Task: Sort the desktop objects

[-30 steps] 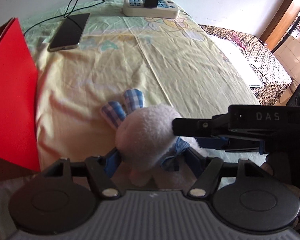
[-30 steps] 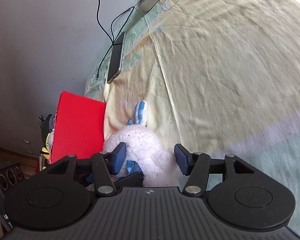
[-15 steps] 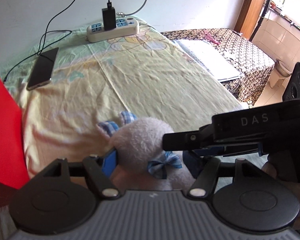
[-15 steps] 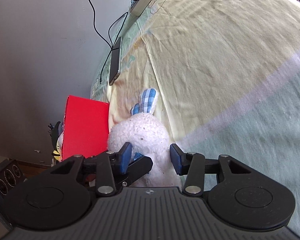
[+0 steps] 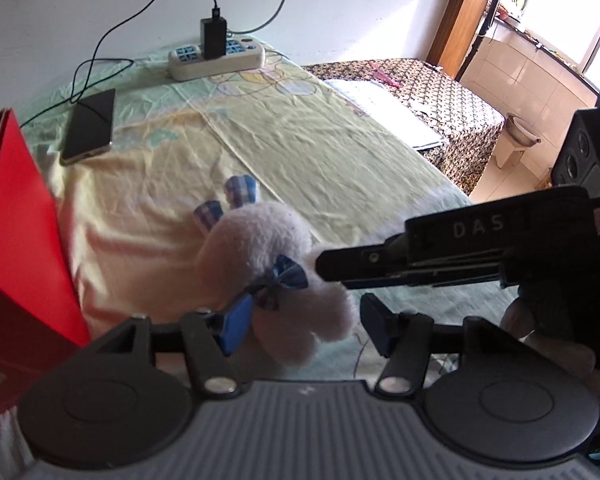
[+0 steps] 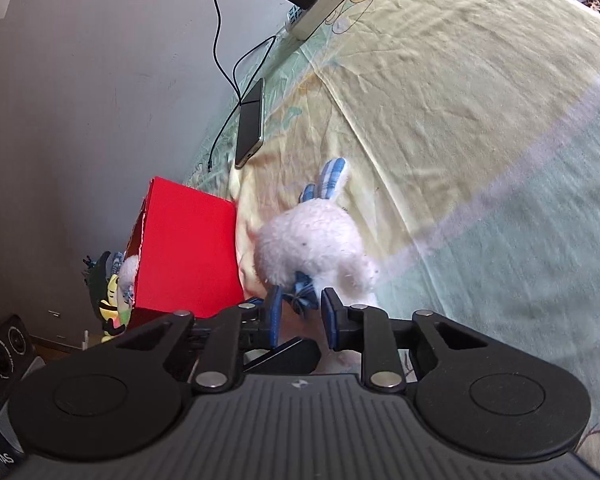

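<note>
Right gripper (image 6: 299,318): blue pads drawn close, pinching the bunny (image 6: 316,254) at its blue bow (image 6: 300,296). Left gripper (image 5: 298,330): jaws spread wide, released; bunny's lower body lies between them, left pad touching the bow, right pad apart from it. Bunny: white fuzzy plush, blue-checked ears, above the wrinkled yellow sheet (image 5: 300,152), just beside the red box (image 5: 24,216). Box: smooth, flat-sided. Phone (image 5: 90,126) well apart.

White plush rabbit (image 5: 276,276) seen between wide-spread jaws of left gripper (image 5: 300,326); its body is gripped from the right by right gripper (image 5: 340,270). Red box (image 5: 20,240) at left edge. Phone (image 5: 90,126) and power strip (image 5: 216,58) lie far on the bed (image 5: 320,152).
</note>
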{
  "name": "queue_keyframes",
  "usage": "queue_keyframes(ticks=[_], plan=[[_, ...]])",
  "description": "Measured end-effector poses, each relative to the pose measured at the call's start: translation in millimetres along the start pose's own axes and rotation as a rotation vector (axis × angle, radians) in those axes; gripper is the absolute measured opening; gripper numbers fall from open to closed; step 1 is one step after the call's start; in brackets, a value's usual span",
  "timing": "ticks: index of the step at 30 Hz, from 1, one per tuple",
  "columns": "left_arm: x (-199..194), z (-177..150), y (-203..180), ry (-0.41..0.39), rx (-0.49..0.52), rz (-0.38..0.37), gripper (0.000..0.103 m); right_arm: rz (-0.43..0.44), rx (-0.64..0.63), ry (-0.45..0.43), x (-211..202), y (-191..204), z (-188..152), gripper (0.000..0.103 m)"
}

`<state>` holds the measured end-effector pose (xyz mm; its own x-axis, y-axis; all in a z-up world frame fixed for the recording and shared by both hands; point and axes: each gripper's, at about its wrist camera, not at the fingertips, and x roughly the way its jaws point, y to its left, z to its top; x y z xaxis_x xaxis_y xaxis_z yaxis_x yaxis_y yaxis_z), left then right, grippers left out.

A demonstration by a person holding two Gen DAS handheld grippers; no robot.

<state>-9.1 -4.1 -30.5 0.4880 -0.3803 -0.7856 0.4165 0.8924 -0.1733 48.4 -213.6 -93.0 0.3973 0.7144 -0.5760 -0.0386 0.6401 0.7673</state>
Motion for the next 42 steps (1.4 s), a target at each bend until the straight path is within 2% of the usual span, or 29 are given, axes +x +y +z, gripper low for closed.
queue_keyframes(ticks=[3, 6, 8, 9, 10, 12, 13, 17, 18, 20, 23, 27, 32, 37, 39, 42], plan=[[-4.6, -4.4, 27.6, 0.006, -0.087, -0.037, 0.063, -0.057, -0.020, -0.077, -10.0, 5.7, -0.5, 0.035], [-0.6, 3.9, 40.5, 0.002, -0.133, -0.055, 0.064, -0.046, 0.014, -0.135, -18.2, 3.4, 7.2, 0.044], [9.1, 10.5, 43.0, 0.016, -0.147, -0.072, 0.070, -0.061, -0.014, -0.154, -15.2, 6.9, 12.2, 0.057], [14.8, 13.1, 42.9, 0.029, -0.156, -0.082, 0.070, -0.073, -0.039, -0.156, -11.2, 8.5, 14.8, 0.058], [22.4, 15.3, 40.9, 0.045, -0.159, -0.096, 0.070, -0.095, -0.060, -0.154, -5.6, 9.1, 18.0, 0.059], [33.1, 18.9, 36.1, 0.050, -0.152, -0.053, 0.067, -0.113, -0.071, -0.139, 4.4, 6.4, 22.6, 0.062], [39.1, 20.7, 34.6, 0.057, -0.146, -0.028, 0.061, -0.110, -0.068, -0.126, 9.6, 3.7, 24.3, 0.063], [48.2, 24.7, 34.3, 0.063, -0.174, -0.011, 0.060, -0.066, -0.030, -0.047, 29.9, -7.6, 24.8, 0.065], [47.3, 25.1, 31.9, 0.056, -0.170, -0.002, 0.060, -0.048, -0.009, -0.036, 31.8, -10.8, 25.4, 0.064], [45.1, 26.3, 23.9, 0.045, -0.160, 0.014, 0.059, -0.005, 0.040, -0.027, 29.5, -15.9, 26.8, 0.056], [36.9, 27.6, 6.1, 0.011, -0.131, 0.030, 0.059, 0.034, 0.079, -0.003, 21.7, -21.5, 27.8, 0.052], [23.2, 31.0, -13.8, -0.045, -0.112, 0.029, 0.059, 0.044, -0.017, -0.016, -2.4, -11.4, 25.4, 0.051], [-17.9, 46.4, -18.2, -0.184, -0.120, 0.062, 0.059, 0.082, -0.079, -0.066, -27.9, 6.0, 33.1, 0.052], [-76.3, 56.5, -0.9, -0.337, -0.091, 0.180, 0.060, 0.181, -0.187, -0.123, -36.0, 56.2, 44.0, 0.052], [-96.1, 55.6, 12.8, -0.378, -0.082, 0.238, 0.061, 0.233, -0.241, -0.134, -30.1, 83.9, 47.0, 0.052], [-115.1, 50.4, 39.3, -0.399, -0.088, 0.308, 0.062, 0.295, -0.295, -0.123, -9.7, 118.8, 46.6, 0.052]])
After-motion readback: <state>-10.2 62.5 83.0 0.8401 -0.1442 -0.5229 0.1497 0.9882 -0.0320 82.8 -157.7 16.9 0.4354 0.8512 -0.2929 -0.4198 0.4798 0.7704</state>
